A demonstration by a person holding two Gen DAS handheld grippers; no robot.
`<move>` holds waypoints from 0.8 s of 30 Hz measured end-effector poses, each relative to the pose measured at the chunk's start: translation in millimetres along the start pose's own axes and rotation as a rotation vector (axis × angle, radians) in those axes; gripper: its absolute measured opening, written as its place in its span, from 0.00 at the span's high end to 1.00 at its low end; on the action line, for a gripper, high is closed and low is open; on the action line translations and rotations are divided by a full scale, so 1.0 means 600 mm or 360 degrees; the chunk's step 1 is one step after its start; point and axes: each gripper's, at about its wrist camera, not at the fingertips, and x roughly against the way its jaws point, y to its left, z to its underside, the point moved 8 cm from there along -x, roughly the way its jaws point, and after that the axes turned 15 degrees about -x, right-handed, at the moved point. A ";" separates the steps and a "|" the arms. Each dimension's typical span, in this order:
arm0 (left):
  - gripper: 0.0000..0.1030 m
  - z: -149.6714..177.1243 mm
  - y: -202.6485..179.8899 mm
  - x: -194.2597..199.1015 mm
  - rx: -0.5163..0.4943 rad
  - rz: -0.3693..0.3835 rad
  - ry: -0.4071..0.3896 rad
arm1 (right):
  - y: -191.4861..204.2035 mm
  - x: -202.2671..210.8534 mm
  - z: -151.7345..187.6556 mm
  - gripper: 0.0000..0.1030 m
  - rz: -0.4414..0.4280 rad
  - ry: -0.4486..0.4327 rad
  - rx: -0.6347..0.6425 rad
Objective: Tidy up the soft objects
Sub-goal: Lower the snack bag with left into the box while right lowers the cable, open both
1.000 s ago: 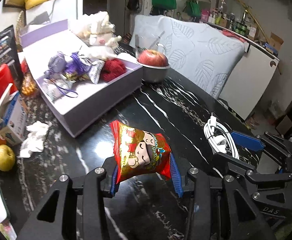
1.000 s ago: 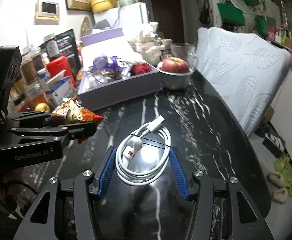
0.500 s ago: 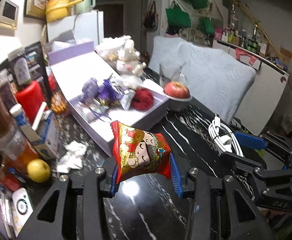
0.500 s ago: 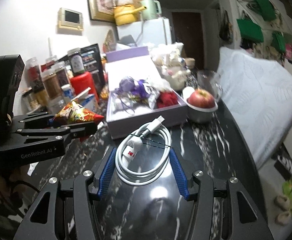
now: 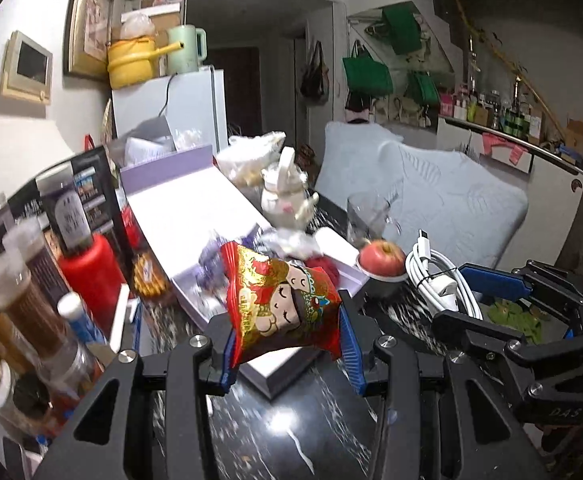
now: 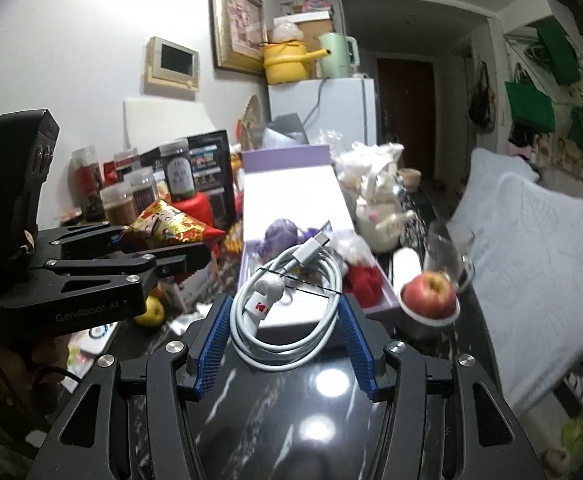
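Note:
My left gripper (image 5: 287, 344) is shut on a red and gold snack packet (image 5: 281, 304) with a cartoon face, held in the air above the black marble table (image 5: 291, 432). In the right wrist view the same packet (image 6: 171, 224) shows at the left in the left gripper (image 6: 163, 258). My right gripper (image 6: 285, 340) is shut on a coiled white charging cable (image 6: 287, 308), also lifted off the table; the cable (image 5: 439, 280) appears at the right of the left wrist view. Ahead lies an open lilac box (image 6: 291, 196) with purple pouches (image 6: 279, 232) and a red fluffy thing (image 6: 365, 278) inside.
A red apple in a metal bowl (image 6: 431, 294) and a glass mug (image 6: 449, 248) stand right of the box. A white plush toy (image 6: 379, 216) sits behind. Jars, a red canister (image 5: 91, 280) and boxes crowd the left. A pale quilted cushion (image 6: 531, 248) borders the right.
Both grippers have risen and tilted up with the snack packet and the cable still held; the table has dropped lower in view and the lilac box now lies right beyond the fingertips.

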 end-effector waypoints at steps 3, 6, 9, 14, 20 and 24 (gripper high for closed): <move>0.60 -0.021 0.018 -0.010 0.0002 -0.0015 -0.0027 | 0.003 -0.014 -0.027 0.48 -0.0016 -0.0017 0.0020; 0.60 -0.041 0.038 -0.025 -0.0005 -0.0036 -0.0048 | 0.007 -0.032 -0.057 0.48 -0.0033 -0.0038 0.0052; 0.60 -0.059 0.059 -0.043 -0.0008 -0.0064 -0.0064 | 0.009 -0.052 -0.084 0.48 -0.0051 -0.0052 0.0068; 0.60 -0.091 0.094 -0.075 -0.0012 -0.0113 -0.0095 | 0.007 -0.086 -0.123 0.48 -0.0065 -0.0075 0.0091; 0.60 -0.121 0.134 -0.133 -0.0030 -0.0165 -0.0088 | -0.002 -0.148 -0.167 0.48 -0.0066 -0.0072 0.0123; 0.60 -0.123 0.154 -0.180 -0.0022 -0.0182 -0.0052 | -0.016 -0.200 -0.185 0.48 -0.0053 -0.0038 0.0120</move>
